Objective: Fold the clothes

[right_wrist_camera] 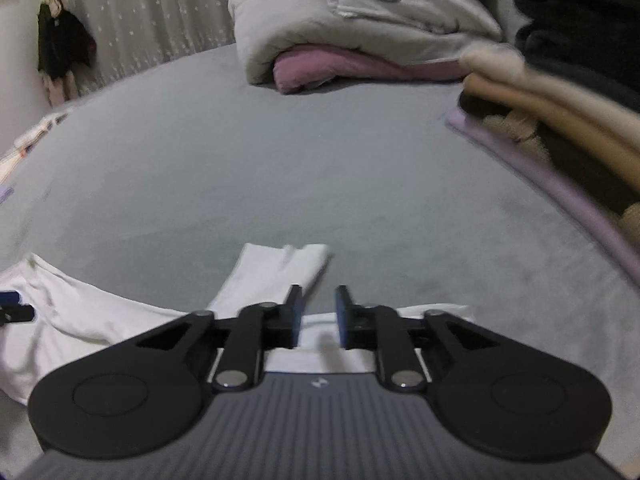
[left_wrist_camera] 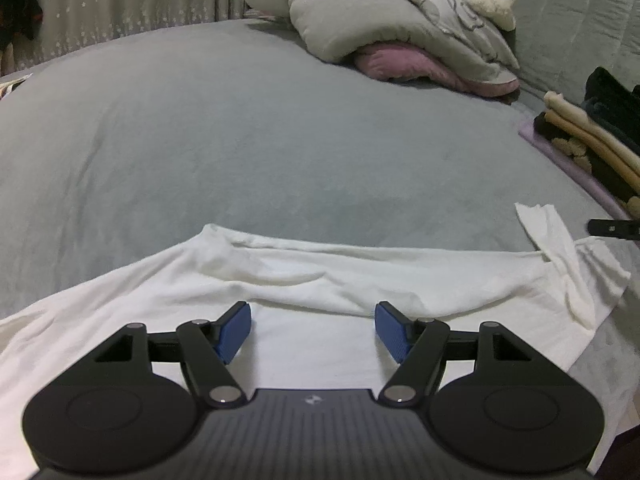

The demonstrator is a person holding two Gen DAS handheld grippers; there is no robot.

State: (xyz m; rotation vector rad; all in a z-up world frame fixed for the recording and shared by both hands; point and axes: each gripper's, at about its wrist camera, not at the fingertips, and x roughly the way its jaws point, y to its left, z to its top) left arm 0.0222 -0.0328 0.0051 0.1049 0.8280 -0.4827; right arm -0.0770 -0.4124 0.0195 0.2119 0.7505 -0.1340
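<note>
Both tongs, left [left_wrist_camera: 313, 330] and right [right_wrist_camera: 318, 316], hang apart and empty over a white shirt [left_wrist_camera: 320, 344] lying partly folded on the grey bed [left_wrist_camera: 240, 140], beside stacked folded clothes [right_wrist_camera: 560, 120].

1. The white garment [left_wrist_camera: 320, 280] is looking like soft, thin, matt knit cloth, creasing in places.
2. The grey bedsheet [left_wrist_camera: 240, 140] is showing a smooth, matt fabric surface.
3. The left gripper [left_wrist_camera: 313, 330] is showing matt black plastic arms, ribbed blue pads [left_wrist_camera: 236, 334] and shiny metal pivots.
</note>
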